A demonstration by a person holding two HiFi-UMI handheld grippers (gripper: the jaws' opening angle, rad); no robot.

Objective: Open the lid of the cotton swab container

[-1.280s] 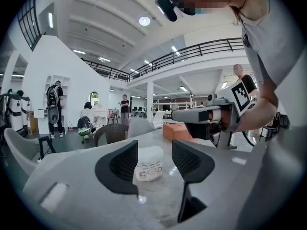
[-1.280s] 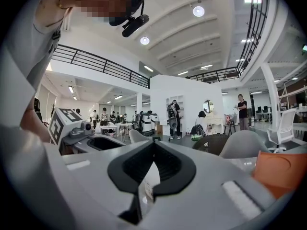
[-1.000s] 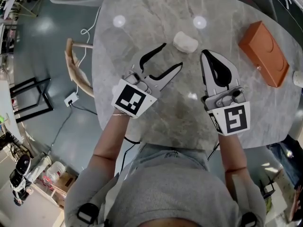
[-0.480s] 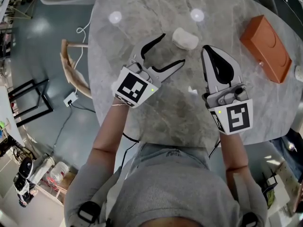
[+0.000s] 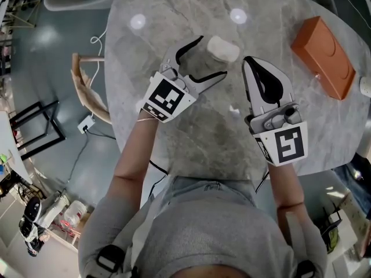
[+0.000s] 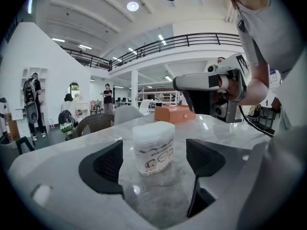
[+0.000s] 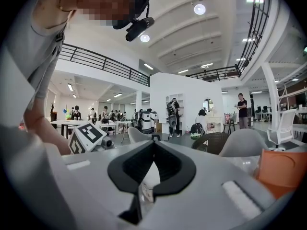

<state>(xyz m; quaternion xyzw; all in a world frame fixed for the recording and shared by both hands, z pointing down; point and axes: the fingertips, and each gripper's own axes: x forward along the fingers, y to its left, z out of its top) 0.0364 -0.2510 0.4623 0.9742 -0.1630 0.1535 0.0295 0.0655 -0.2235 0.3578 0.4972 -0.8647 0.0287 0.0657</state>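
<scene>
Now left gripper (image 5: 212,57) fingers (image 6: 103,166) are opening around container (image 6: 153,147).

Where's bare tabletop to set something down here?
Bare table between the right gripper and the orange box, and along the near edge between both grippers. Crowded at the cotton swab container: the left gripper, jaws opening, straddles it.

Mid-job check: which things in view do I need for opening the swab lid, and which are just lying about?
For the job: cotton swab container, lid on; left gripper, jaws opening with the container between them, untouched; right gripper, shut, beside it.
Lying about: orange box, at the right of the table; chair beside it.
</scene>
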